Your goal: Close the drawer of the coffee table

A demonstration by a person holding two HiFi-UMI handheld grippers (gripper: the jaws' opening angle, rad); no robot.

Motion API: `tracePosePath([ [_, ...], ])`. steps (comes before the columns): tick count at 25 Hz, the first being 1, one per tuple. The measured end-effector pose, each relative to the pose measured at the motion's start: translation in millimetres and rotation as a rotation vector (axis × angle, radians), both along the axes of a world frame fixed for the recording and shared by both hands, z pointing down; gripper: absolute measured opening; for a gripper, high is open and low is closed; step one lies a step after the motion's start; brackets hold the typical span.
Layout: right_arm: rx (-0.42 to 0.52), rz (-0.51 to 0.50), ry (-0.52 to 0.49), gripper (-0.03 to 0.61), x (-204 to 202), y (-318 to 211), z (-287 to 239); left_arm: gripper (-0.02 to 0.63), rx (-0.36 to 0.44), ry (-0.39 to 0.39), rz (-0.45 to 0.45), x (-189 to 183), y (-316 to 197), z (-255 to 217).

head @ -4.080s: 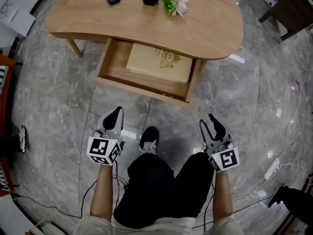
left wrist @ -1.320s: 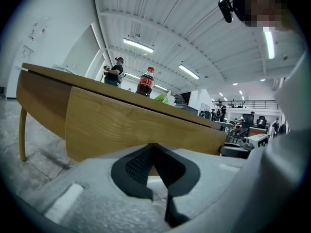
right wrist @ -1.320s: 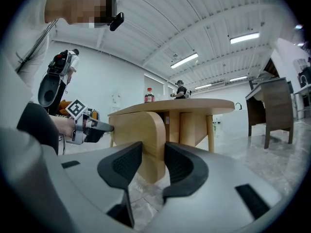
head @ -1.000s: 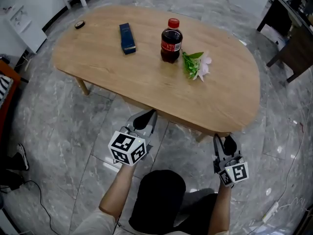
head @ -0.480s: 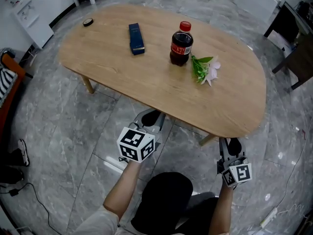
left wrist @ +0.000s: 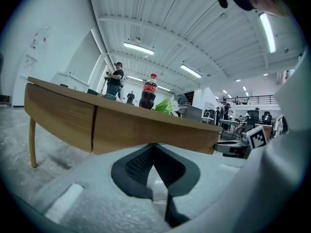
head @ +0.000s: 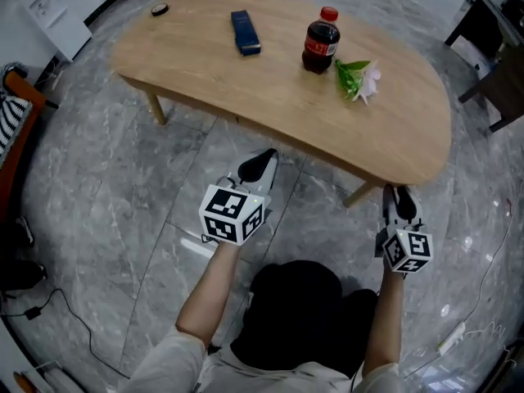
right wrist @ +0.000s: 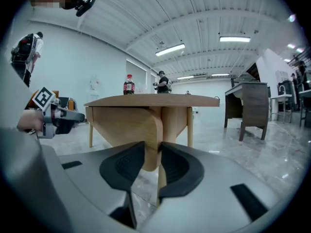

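Observation:
The wooden coffee table [head: 270,80] stands in front of me with its drawer pushed in; the drawer front [left wrist: 146,130] sits flush in the apron. My left gripper [head: 260,164] hovers a little short of the table's near edge, its jaws [left wrist: 153,147] meeting at the tips with nothing held. My right gripper [head: 399,195] is near the table's right end. Its jaws [right wrist: 151,152] stand apart and are closing, with nothing between them; the table's rounded end [right wrist: 126,120] shows beyond the gap.
On the tabletop are a cola bottle [head: 320,39], a blue box [head: 245,32], a flower [head: 358,79] and a small dark disc [head: 160,9]. Dark furniture [head: 499,88] stands at the right, an orange-framed seat [head: 12,121] at the left. The floor is grey stone.
The drawer, open with a tan box inside four seconds ago, is now shut. Over the last second my left gripper has drawn back from the table's edge.

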State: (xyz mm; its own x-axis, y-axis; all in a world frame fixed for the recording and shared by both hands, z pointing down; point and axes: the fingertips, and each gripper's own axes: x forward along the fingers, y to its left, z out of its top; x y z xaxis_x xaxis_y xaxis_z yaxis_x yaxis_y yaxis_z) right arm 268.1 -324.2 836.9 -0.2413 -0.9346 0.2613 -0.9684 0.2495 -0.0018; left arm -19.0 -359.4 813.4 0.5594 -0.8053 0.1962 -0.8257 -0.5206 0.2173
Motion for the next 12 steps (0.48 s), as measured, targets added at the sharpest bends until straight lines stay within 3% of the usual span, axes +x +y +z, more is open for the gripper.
tracePosePath([
  [2, -0.035, 0.01, 0.005, 0.024, 6, 12, 1, 0.008, -0.003, -0.011, -0.016, -10, 16, -5],
  [6, -0.054, -0.037, 0.005, 0.015, -3, 34, 11, 0.008, 0.019, -0.014, -0.02, -26, 29, -16],
  [12, -0.136, -0.156, -0.006, 0.015, -38, 74, -20, 0.008, -0.075, -0.07, -0.024, -31, 72, -54],
])
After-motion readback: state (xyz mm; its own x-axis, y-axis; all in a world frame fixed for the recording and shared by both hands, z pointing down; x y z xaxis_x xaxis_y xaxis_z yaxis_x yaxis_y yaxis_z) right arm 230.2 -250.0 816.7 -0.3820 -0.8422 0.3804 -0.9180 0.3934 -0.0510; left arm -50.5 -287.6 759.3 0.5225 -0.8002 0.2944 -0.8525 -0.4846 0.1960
